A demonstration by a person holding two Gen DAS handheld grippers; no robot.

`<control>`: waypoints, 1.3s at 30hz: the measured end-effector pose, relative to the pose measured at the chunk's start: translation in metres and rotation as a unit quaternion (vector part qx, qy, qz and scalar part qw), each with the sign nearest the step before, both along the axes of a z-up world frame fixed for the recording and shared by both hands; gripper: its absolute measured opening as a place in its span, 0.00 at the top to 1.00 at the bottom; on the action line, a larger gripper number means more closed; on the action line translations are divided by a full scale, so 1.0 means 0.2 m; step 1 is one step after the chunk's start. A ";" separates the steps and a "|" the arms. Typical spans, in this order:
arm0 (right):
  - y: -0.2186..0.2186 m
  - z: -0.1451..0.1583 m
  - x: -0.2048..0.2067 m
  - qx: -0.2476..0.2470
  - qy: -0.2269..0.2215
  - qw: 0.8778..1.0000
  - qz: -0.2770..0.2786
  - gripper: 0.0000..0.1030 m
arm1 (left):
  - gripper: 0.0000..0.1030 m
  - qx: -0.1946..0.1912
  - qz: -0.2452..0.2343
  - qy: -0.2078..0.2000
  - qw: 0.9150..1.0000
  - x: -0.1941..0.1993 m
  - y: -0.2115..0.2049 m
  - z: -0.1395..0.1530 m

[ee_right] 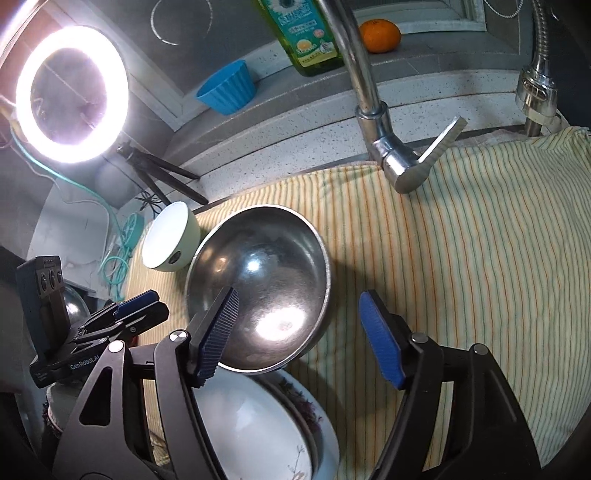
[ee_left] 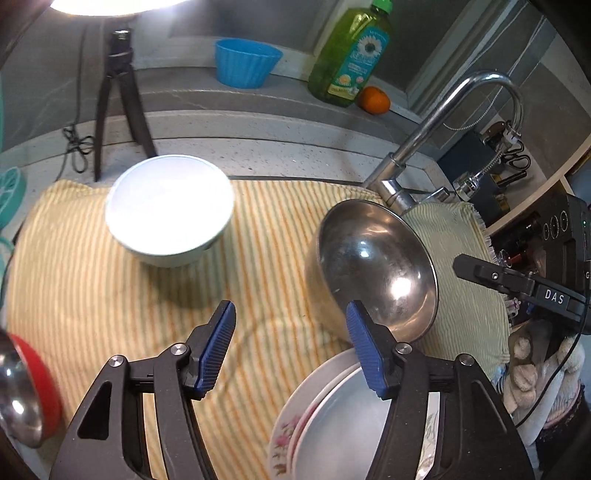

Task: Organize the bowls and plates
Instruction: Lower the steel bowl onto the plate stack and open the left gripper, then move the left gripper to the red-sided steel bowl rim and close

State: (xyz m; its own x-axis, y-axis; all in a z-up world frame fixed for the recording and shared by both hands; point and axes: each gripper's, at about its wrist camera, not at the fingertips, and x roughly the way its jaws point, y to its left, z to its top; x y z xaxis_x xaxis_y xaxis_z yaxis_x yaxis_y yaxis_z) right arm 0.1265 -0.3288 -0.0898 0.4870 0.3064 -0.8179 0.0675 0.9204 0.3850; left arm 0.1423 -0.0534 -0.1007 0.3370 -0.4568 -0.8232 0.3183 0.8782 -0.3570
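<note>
The left gripper (ee_left: 291,328) stands released, its blue pads (ee_left: 218,343) apart over the striped yellow cloth (ee_left: 110,295) with nothing between them. Its right pad overlaps the near rim of the steel bowl (ee_left: 376,266) in the picture; whether it touches I cannot tell. Just below it lies a stack of plates (ee_left: 317,424), a plain white one on a flowered one. Farther off on the cloth sits a white bowl (ee_left: 170,210), upright.

The right gripper (ee_right: 299,332) is likewise released, holding nothing; its left pad (ee_right: 218,332) stands in front of the steel bowl (ee_right: 258,288), its right pad over bare cloth (ee_right: 480,258). The plates (ee_right: 258,424) lie beneath, next to the bowl's near edge. Behind stand the tap (ee_right: 384,147), a blue cup (ee_right: 227,88), a green detergent bottle (ee_right: 303,33) and an orange (ee_right: 380,35). A ring light (ee_right: 70,92) glares at the left.
</note>
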 end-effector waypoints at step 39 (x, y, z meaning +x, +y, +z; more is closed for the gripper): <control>1.35 0.03 -0.05 0.014 -0.026 0.965 0.261 0.23 | 0.48 0.014 0.270 0.007 0.963 -0.53 1.33 -0.08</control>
